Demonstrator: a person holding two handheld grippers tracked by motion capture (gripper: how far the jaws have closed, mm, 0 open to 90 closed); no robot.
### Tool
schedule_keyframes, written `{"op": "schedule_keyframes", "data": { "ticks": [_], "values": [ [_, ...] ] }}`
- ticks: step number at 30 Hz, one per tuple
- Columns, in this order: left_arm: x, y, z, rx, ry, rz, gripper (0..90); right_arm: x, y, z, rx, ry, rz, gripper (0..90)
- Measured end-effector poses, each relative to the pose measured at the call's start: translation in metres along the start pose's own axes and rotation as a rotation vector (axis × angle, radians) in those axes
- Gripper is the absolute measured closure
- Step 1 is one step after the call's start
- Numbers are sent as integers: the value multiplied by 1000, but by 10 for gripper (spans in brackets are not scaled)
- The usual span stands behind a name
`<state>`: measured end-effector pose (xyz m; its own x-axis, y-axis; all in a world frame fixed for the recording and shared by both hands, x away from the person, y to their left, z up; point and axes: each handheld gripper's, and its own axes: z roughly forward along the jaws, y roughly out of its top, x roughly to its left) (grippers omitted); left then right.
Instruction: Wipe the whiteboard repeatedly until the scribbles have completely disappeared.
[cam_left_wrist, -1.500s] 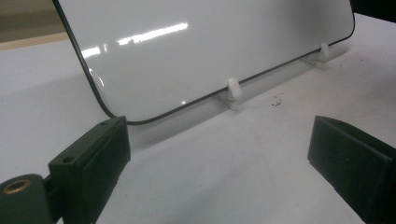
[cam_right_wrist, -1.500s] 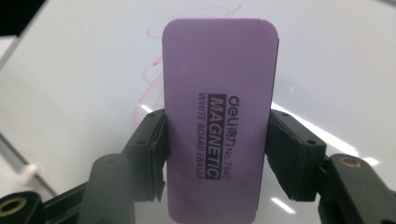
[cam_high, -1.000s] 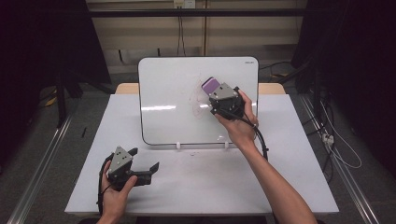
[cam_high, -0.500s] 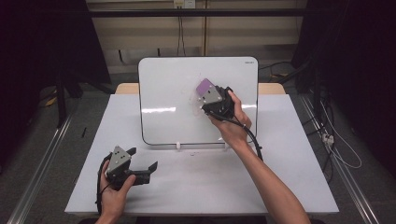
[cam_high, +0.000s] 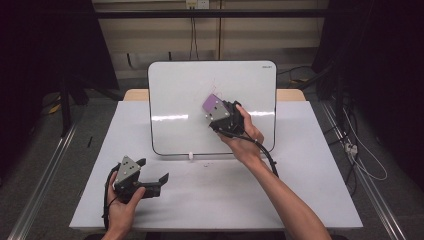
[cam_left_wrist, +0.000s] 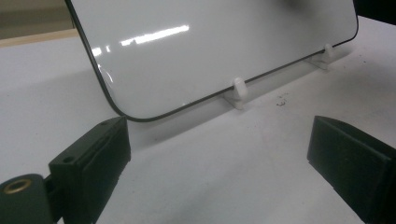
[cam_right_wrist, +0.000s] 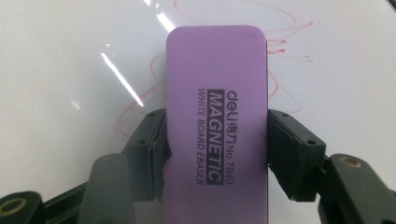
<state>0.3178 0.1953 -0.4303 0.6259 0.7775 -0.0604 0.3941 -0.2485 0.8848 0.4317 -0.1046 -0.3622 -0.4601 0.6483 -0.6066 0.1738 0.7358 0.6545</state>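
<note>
A white whiteboard (cam_high: 190, 95) leans upright at the back of the table, with faint red scribbles (cam_right_wrist: 285, 51) on it. My right gripper (cam_high: 218, 111) is shut on a purple magnetic eraser (cam_right_wrist: 217, 116), its jaws clamped on the two long sides. The eraser (cam_high: 212, 104) lies against the board's right middle, over the scribbles. My left gripper (cam_high: 150, 175) rests low on the table near the front left, open with nothing between its jaws. In the left gripper view the board's lower edge (cam_left_wrist: 224, 91) stands ahead of those jaws.
Two small white clips (cam_left_wrist: 239, 88) hold the board's bottom edge on the white table (cam_high: 300, 200). A black cable (cam_high: 267, 160) trails from the right gripper along the forearm. Cables lie on the floor at the right (cam_high: 365, 160).
My right gripper has carried the eraser down and to the left across the board. The left gripper has stayed where it was.
</note>
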Motion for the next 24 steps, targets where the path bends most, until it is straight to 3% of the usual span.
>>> {"op": "schedule_keyframes", "data": {
  "ticks": [9,12,14,24],
  "values": [
    [2,0,-1,5,7,-2,60,-59,-4,1,9,-92,124,422],
    [2,0,-1,1,10,-4,60,-71,-5,2,11,-105,150,422],
    [2,0,0,5,10,-1,59,-68,-4,2,12,-116,136,422],
    [1,0,1,11,9,4,60,-23,2,3,-2,-20,44,422]
  ]
}}
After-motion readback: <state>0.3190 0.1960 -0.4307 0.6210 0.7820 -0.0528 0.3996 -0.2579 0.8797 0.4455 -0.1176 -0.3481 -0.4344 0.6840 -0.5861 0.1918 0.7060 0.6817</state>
